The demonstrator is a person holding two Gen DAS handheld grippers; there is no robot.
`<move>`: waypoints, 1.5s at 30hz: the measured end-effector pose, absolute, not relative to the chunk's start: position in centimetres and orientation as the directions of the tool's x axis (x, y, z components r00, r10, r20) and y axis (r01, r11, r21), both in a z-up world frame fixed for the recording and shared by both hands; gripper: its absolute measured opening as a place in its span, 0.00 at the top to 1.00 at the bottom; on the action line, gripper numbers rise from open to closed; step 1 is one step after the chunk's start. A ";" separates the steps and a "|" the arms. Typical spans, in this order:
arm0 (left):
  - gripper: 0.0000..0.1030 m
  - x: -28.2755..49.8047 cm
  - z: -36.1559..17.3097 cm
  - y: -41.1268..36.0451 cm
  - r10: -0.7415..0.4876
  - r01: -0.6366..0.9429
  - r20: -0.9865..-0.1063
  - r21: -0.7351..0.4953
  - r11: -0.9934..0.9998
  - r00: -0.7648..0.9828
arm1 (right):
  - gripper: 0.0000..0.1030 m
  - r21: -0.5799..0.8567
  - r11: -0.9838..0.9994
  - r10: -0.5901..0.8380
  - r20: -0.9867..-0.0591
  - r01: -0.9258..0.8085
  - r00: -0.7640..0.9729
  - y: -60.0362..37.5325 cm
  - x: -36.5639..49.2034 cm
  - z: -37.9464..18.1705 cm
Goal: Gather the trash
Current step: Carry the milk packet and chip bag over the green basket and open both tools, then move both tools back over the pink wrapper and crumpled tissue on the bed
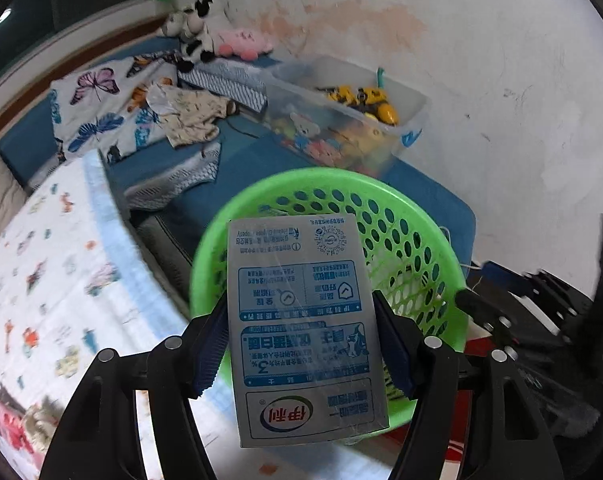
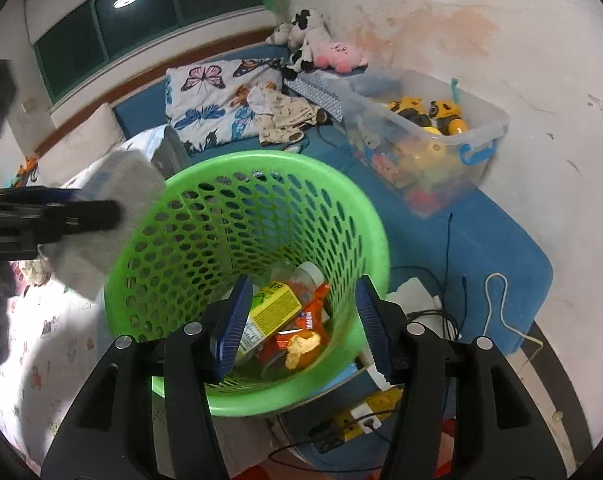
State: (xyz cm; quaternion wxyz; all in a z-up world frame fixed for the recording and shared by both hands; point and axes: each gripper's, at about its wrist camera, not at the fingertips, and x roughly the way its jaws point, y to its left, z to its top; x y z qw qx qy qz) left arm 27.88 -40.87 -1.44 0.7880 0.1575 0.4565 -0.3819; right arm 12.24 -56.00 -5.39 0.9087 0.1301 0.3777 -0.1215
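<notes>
Since it's headed for the bin, the milk carton (image 1: 305, 328) sits clamped betw. the left gripper (image 1: 301, 344) pads, held upside down just near side of the green mesh basket (image 1: 413, 248). Right gripper (image 2: 301, 328) hangs over basket, jaws apart w/ nothing in them; wrappers (image 2: 301, 332) lie below.

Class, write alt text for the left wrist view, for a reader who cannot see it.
The left gripper grips a flattened silver-and-blue milk carton between its blue pads, in front of a green perforated basket. Behind are a blue mat with a butterfly-print pillow, plush toys and a clear bin of toys.
</notes>
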 end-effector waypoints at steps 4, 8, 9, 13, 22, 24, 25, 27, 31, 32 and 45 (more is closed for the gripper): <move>0.37 28.2 -3.4 -43.5 -0.421 0.754 -0.868 -0.089 0.651 0.262 | 0.46 0.150 0.933 -0.130 -0.708 0.328 0.694 -56.5 11.4 -5.2; 0.37 28.5 -5.3 -45.1 -0.398 0.757 -0.885 -0.085 0.648 0.241 | 0.46 0.148 0.932 -0.137 -0.701 0.331 0.699 -56.7 10.6 -5.3; 0.37 28.6 -5.7 -45.3 -0.392 0.756 -0.887 -0.079 0.649 0.244 | 0.46 0.147 0.931 -0.139 -0.702 0.333 0.699 -56.8 10.5 -5.4; 0.35 28.5 -6.8 -46.1 -0.378 0.760 -0.896 -0.076 0.646 0.232 | 0.46 0.157 0.927 -0.137 -0.707 0.342 0.694 -57.3 10.1 -5.9; 0.26 28.1 -5.3 -44.5 -0.414 0.762 -0.867 -0.064 0.644 0.277 | 0.46 0.163 0.927 -0.132 -0.702 0.339 0.699 -57.2 9.4 -6.0; 0.26 27.6 -4.0 -43.2 -0.436 0.765 -0.850 -0.064 0.641 0.295 | 0.46 0.165 0.928 -0.129 -0.698 0.333 0.704 -56.8 9.3 -5.7; 0.26 27.5 -3.5 -42.7 -0.439 0.762 -0.845 -0.059 0.645 0.306 | 0.46 0.165 0.930 -0.127 -0.695 0.329 0.707 -56.5 9.4 -5.5; 0.26 27.4 -2.3 -41.1 -0.457 0.751 -0.832 -0.077 0.656 0.314 | 0.46 0.162 0.934 -0.124 -0.691 0.319 0.712 -55.9 9.3 -5.1; 0.26 27.4 -0.5 -37.5 -0.480 0.716 -0.810 -0.110 0.689 0.337 | 0.44 0.168 0.944 -0.097 -0.680 0.283 0.727 -54.2 9.5 -4.2; 0.26 27.4 -0.1 -36.4 -0.480 0.704 -0.804 -0.111 0.701 0.351 | 0.42 0.161 0.949 -0.094 -0.674 0.270 0.733 -53.5 9.6 -3.9; 0.26 27.9 2.7 -20.8 -0.396 0.515 -0.756 -0.092 0.852 0.521 | 0.39 0.166 0.983 0.056 -0.678 0.079 0.733 -44.8 13.7 -3.2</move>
